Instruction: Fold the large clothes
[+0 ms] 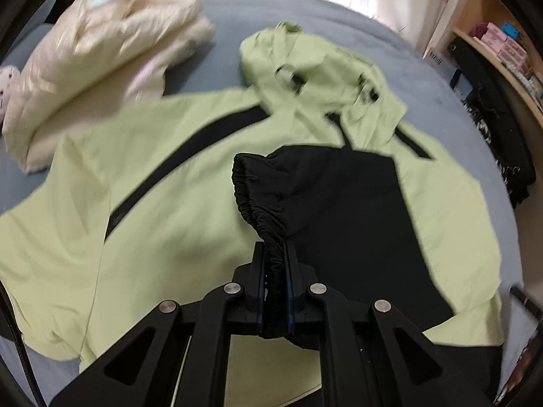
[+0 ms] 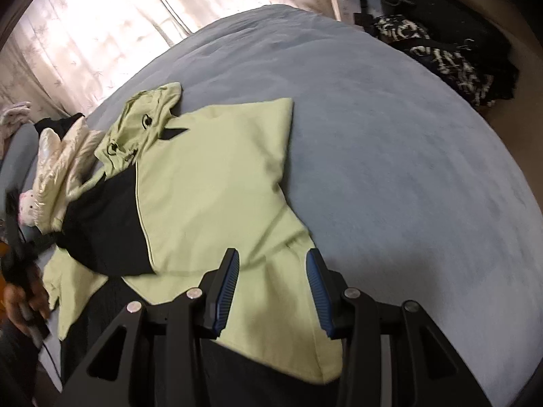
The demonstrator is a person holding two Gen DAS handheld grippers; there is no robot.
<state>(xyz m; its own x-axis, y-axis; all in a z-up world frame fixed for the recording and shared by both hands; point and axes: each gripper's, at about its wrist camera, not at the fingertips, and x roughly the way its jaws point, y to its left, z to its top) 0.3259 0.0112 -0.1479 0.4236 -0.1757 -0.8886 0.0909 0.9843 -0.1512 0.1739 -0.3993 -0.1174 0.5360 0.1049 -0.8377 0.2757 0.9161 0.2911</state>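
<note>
Jacket: the green jacket (image 1: 190, 183) lies spread flat on the blue bed (image 2: 390, 156), directly below and ahead of both grippers, hood (image 1: 305, 64) at the far end
Left gripper: the left gripper (image 1: 275, 254) is clenched on the black elastic cuff (image 1: 261, 203) of a sleeve, the gathered fabric squeezed between its pads
Why held so: judged from the sleeve draped over the jacket's chest, the cuff is pinched at its end so the whole sleeve can be carried across the body for a fold
Black sleeve: the black sleeve (image 1: 349, 203) runs ahead and to the right of the left gripper, lying on top of the green front
Right gripper: the right gripper (image 2: 271, 278) is released, jaws standing apart above the near green edge of the jacket, nothing between the pads
Why placed so: it seems poised to take the near hem or side, though which I cannot tell
Cream coat: a cream padded coat (image 1: 101, 54) sits far ahead and left of the left gripper, just beside the jacket's shoulder
Containers: none in view on the bed; the shelf (image 1: 502, 54) at the far right holds small boxes, too blurred to tell apart
Person: a hand (image 2: 23, 305) shows at the left edge of the right wrist view
</note>
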